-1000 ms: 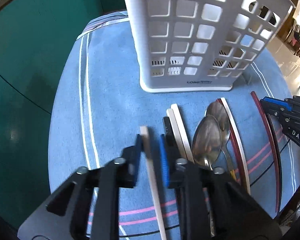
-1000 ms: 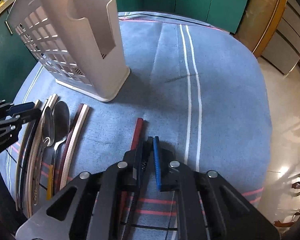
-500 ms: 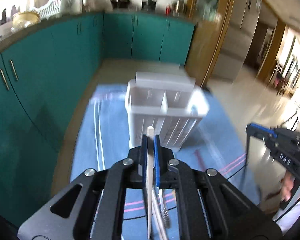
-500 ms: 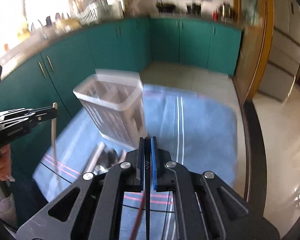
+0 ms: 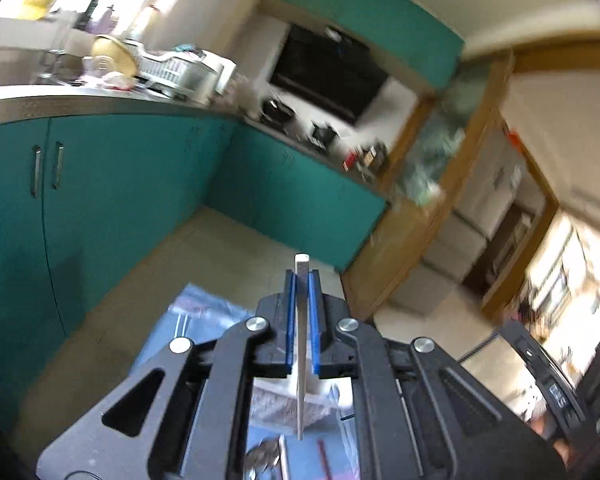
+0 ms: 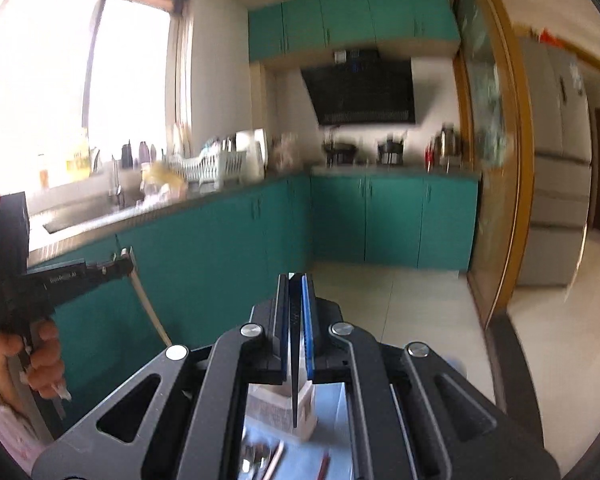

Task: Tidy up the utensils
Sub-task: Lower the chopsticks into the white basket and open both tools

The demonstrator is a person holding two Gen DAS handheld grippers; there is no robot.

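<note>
Chopsticks are up in the air, one in each gripper. From the left wrist view, the left gripper [image 5: 302, 280] has its blue pads [image 5: 289, 320] pressed together on a white chopstick [image 5: 301, 344], which stands nearly straight, its square tip poking out toward twelve o'clock and its lower end hanging toward six o'clock. From the right wrist view, the right gripper [image 6: 295, 284] is clamped the same way on a dark chopstick [image 6: 295, 380], a thin black sliver between its pads [image 6: 307, 320], tapering down to a point.

Below both tools lies the blue cloth [image 5: 204, 304], and on it the white utensil basket [image 6: 276, 408], seen only in part between the gripper arms. At about six o'clock in the right wrist view rest the spoons [image 6: 254, 454], a pale chopstick [image 6: 275, 456] and a reddish chopstick [image 6: 323, 465], still lying flat on the cloth.

Out at nine o'clock of the right wrist view, a hand [image 6: 36, 356] grips the handle of the left tool, the white stick slanting down from its tip. Teal cabinets [image 6: 396, 220] and a cluttered counter [image 6: 148, 204] fill the background, blurred.
</note>
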